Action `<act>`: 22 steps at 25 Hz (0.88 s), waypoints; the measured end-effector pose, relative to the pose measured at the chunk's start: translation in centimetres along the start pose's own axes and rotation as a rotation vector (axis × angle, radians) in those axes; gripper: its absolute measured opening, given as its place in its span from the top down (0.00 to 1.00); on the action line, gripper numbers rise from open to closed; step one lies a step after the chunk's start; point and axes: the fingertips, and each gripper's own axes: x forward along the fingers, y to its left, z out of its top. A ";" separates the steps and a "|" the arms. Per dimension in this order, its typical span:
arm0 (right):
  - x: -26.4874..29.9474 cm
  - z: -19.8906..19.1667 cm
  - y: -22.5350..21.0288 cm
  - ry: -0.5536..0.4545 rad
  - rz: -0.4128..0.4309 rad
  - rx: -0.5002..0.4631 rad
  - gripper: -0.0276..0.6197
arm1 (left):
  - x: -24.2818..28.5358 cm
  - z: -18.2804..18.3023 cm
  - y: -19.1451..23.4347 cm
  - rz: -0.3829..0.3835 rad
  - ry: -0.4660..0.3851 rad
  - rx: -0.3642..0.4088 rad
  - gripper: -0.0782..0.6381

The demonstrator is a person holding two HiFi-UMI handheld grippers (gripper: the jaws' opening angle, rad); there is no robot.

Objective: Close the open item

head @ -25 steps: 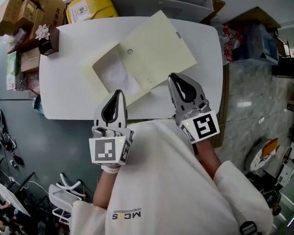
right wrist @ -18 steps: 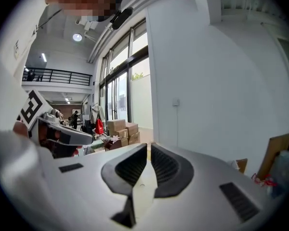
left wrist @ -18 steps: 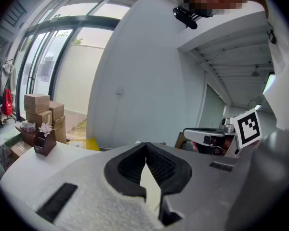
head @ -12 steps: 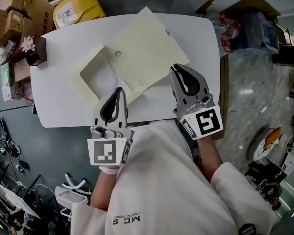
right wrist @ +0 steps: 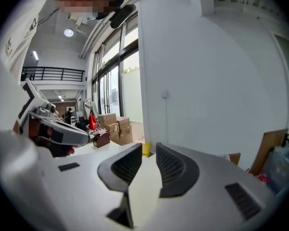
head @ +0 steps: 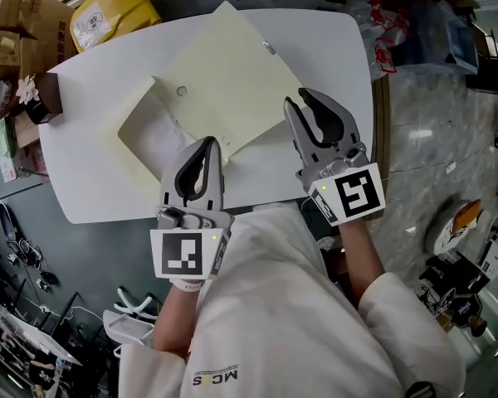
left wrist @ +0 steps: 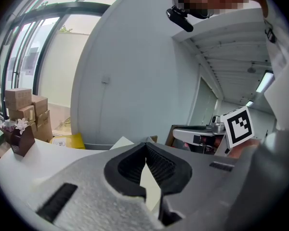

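Found the pale yellow box file [head: 201, 89] lying open on the white tabletop [head: 336, 48], across its middle and far side. Noted its shallow tray [head: 133, 127] at the left with white sheets [head: 162, 139] inside, and its broad lid [head: 232, 73] folded out flat to the right, one corner reaching the tabletop's far edge.

Saw the left tongs [head: 207, 143] pressed together at the tips and pinching nothing, held by the tray's near corner. Saw the right tongs [head: 295, 98] spread partway, having just been opening, with nothing between them and only the lid's pale surface beyond, poised over the lid's near right edge.

Judged the file to be thin card: light, somewhat floppy across so wide a lid, and apt to slide on the smooth tabletop if pushed from one side. Reckoned the best hold to be the lid's free edge on the right, well away from the fold, pinched shallowly so as not to crease it. Thought it wise to steady the tray with the closed left tongs while swinging the lid up and over. Expected the lid to sag or twist if lifted by a single corner, and to need a light press down at the end to sit flat on the tray.
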 end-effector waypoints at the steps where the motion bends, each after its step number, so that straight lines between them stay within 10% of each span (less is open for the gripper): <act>1: 0.2 -0.3 -0.4 0.009 -0.002 0.002 0.83 | 0.5 -0.2 0.0 0.000 0.006 -0.004 0.85; 22: 5.9 -8.7 -5.4 0.193 0.033 0.024 0.77 | 8.5 -6.2 1.1 0.013 0.135 -0.037 0.85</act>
